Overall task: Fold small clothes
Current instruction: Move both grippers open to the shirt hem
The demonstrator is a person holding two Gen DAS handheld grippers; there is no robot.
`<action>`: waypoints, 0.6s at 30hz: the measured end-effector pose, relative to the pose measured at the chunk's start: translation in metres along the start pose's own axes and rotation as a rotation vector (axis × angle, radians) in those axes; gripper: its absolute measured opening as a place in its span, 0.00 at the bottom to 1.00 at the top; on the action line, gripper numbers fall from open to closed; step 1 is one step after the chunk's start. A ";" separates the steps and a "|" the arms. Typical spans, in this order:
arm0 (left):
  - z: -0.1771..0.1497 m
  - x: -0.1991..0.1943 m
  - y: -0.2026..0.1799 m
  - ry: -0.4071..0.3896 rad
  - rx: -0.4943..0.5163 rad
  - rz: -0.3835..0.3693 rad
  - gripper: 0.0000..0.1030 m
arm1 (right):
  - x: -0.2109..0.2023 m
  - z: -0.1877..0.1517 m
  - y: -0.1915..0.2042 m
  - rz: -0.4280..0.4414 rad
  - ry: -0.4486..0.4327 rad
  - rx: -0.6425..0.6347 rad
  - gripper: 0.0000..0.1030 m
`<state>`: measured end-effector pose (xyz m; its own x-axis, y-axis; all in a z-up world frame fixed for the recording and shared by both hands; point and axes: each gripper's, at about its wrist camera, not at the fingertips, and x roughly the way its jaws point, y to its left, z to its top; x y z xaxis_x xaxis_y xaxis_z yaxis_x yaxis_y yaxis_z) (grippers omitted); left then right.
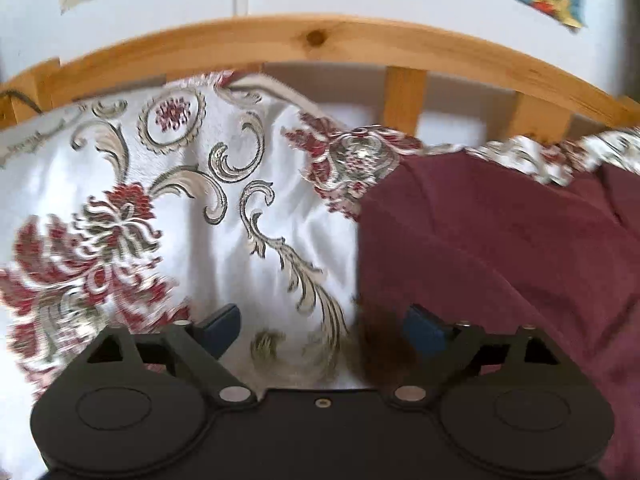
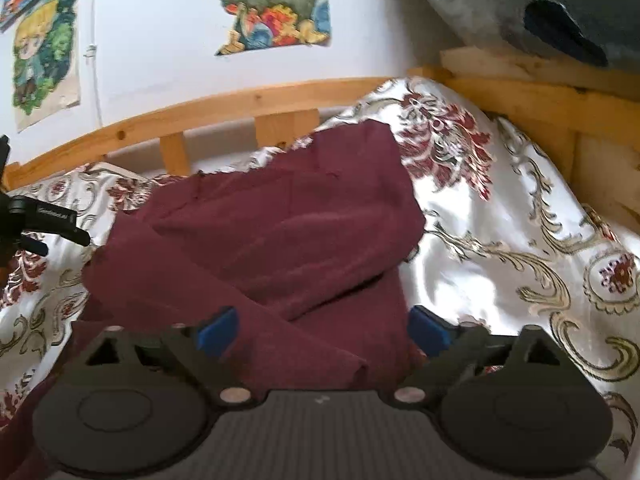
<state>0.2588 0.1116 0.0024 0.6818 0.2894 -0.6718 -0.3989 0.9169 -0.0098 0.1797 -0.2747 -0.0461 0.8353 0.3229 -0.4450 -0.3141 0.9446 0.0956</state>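
Observation:
A maroon garment (image 2: pixel 280 232) lies partly folded on a white bedspread with red and gold flowers (image 2: pixel 500 220). In the right wrist view my right gripper (image 2: pixel 322 330) stands open above the garment's near part; cloth shows between the blue pads (image 2: pixel 218 330) but they do not press on it. In the left wrist view the garment (image 1: pixel 500 248) fills the right half. My left gripper (image 1: pixel 324 330) is open over the garment's left edge, its left pad (image 1: pixel 222 332) over the bedspread (image 1: pixel 180 208) and its right pad over the cloth. The left gripper (image 2: pixel 44 224) also shows at the far left of the right wrist view.
A wooden bed rail (image 1: pixel 320 40) with slats runs along the far side, with a white wall and colourful posters (image 2: pixel 272 4) behind it. A grey-blue pillow (image 2: pixel 520 4) rests on the wooden frame at the top right of the right wrist view.

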 end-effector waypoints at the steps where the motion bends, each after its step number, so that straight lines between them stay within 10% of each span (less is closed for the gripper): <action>1: -0.005 -0.012 0.000 -0.010 0.021 -0.010 0.94 | -0.001 0.000 0.002 0.004 -0.003 -0.007 0.98; 18: -0.111 -0.123 0.019 -0.022 0.273 -0.354 0.99 | -0.081 -0.007 0.043 0.015 0.257 -0.354 1.00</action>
<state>0.0997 0.0626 0.0026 0.7610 -0.0528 -0.6466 0.0362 0.9986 -0.0389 0.0951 -0.2608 -0.0120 0.7041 0.2690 -0.6572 -0.4982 0.8466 -0.1872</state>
